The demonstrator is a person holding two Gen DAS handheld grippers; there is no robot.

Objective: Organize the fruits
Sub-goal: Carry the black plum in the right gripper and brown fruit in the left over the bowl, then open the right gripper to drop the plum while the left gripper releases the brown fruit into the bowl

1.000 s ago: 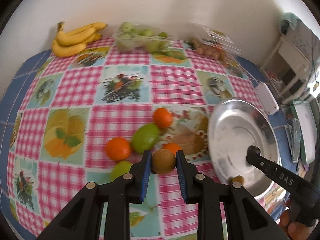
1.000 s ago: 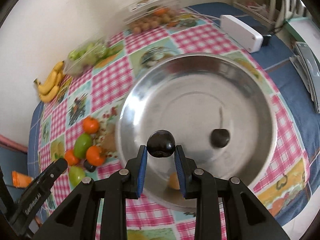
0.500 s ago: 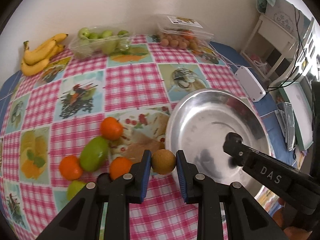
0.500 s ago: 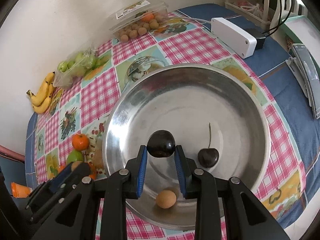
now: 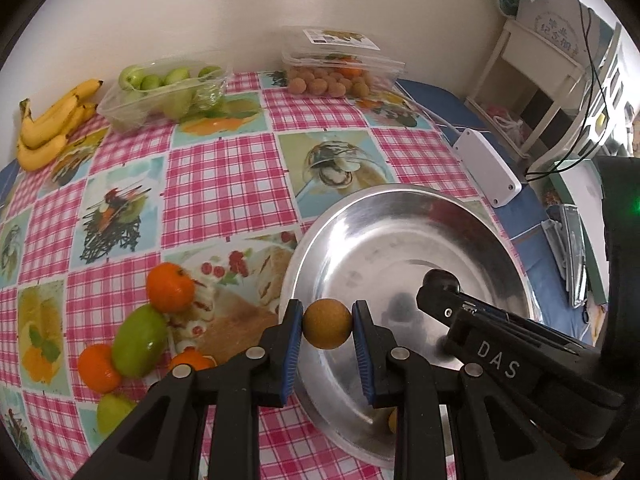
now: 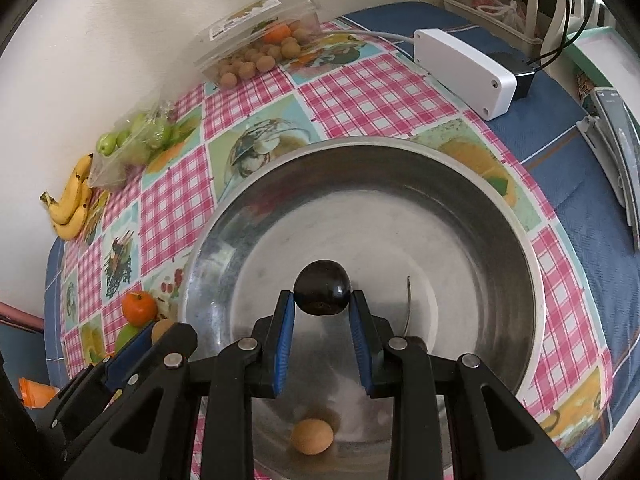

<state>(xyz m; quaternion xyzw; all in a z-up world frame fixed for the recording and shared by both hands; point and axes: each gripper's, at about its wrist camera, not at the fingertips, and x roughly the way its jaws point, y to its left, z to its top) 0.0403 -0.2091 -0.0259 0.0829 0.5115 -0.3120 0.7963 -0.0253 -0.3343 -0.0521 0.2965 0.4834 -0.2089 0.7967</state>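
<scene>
hidden: second cherry (image 6: 408, 300) mostly being blocked by right claw (image 6: 322, 312), only stem showing | left claw (image 5: 327, 330) clamped on a tan round fruit (image 5: 327, 329), being held over steel bowl (image 5: 400, 216) rim | right claw pinching dark cherry (image 6: 322, 294) above bowl | changed: left claw being shifted from counter fruit pile toward bowl
</scene>
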